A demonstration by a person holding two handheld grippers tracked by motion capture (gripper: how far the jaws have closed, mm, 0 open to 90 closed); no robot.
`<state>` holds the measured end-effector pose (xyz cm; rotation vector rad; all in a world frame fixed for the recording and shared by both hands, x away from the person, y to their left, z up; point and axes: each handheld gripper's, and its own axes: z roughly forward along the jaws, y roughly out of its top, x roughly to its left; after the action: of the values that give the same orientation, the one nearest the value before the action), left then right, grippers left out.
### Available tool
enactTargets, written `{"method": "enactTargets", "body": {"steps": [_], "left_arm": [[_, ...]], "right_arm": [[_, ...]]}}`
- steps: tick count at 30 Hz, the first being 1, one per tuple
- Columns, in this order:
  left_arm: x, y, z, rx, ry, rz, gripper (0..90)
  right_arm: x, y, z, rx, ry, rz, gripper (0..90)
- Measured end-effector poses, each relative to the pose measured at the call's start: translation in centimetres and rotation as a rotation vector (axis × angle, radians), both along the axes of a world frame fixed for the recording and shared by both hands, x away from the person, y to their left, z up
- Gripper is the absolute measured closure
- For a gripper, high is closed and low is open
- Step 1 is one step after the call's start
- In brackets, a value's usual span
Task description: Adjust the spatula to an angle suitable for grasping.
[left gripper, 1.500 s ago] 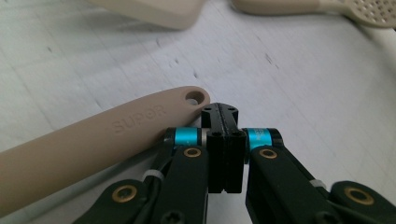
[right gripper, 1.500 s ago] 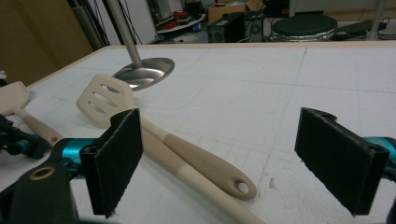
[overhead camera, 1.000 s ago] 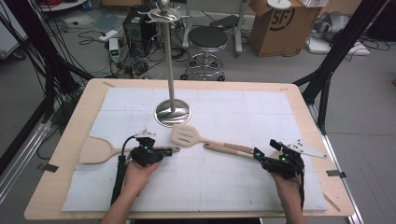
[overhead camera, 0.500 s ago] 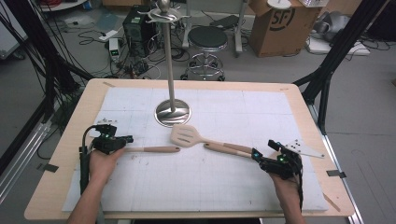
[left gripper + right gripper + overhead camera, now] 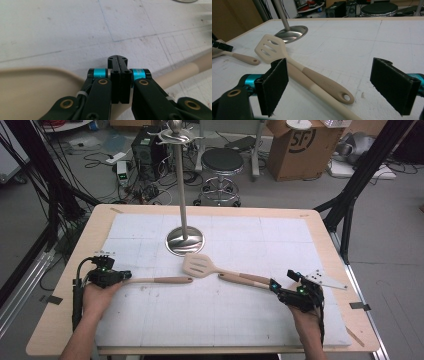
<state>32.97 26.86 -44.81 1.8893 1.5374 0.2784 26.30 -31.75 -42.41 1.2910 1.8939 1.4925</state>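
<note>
A pale slotted spatula (image 5: 200, 266) lies mid-table, its tan handle (image 5: 324, 85) pointing at my right gripper (image 5: 282, 281). That gripper (image 5: 334, 83) is open, and the handle's holed end lies on the mat between its wide-apart pads (image 5: 274, 82). A paler shaft lies beside that handle. A second wooden utensil (image 5: 160, 280) lies at the left. My left gripper (image 5: 126, 276) sits over its neck. The left gripper view has the jaws (image 5: 117, 60) shut together, with the broad blade (image 5: 32, 92) below left and the handle running off right. A steel utensil stand (image 5: 185, 241) rises behind the spatula.
A white gridded mat (image 5: 250, 240) covers most of the wooden table (image 5: 65, 320). Behind the table are a round stool (image 5: 221, 162), a cardboard box (image 5: 300, 145), cables and electronics on the floor. Black frame legs stand at both sides.
My left hand has slid left along the wooden utensil, from over its handle to over its neck and blade, which it now covers. The utensil, the spatula and my right gripper have stayed put.
</note>
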Motion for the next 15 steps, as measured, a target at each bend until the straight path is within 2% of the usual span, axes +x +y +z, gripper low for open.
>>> {"method": "enactTargets", "body": {"steps": [1,5,11,15], "left_arm": [[-0.1,0.0,0.1,0.021,-0.003,0.0,89.9],[-0.6,-0.3,0.5,0.054,-0.007,-0.019,89.9],[-1.5,-0.4,0.7,0.068,0.036,-0.037,90.0],[-2.6,-0.8,1.2,0.103,0.066,-0.071,90.0]], "right_arm": [[0.0,0.0,0.0,0.0,0.0,0.0,14.2],[0.0,0.0,0.0,-0.003,-0.002,0.001,14.1],[-0.1,0.0,0.0,0.002,-0.003,-0.001,14.1],[0.0,0.0,0.0,0.001,-0.005,-0.002,14.2]]}}
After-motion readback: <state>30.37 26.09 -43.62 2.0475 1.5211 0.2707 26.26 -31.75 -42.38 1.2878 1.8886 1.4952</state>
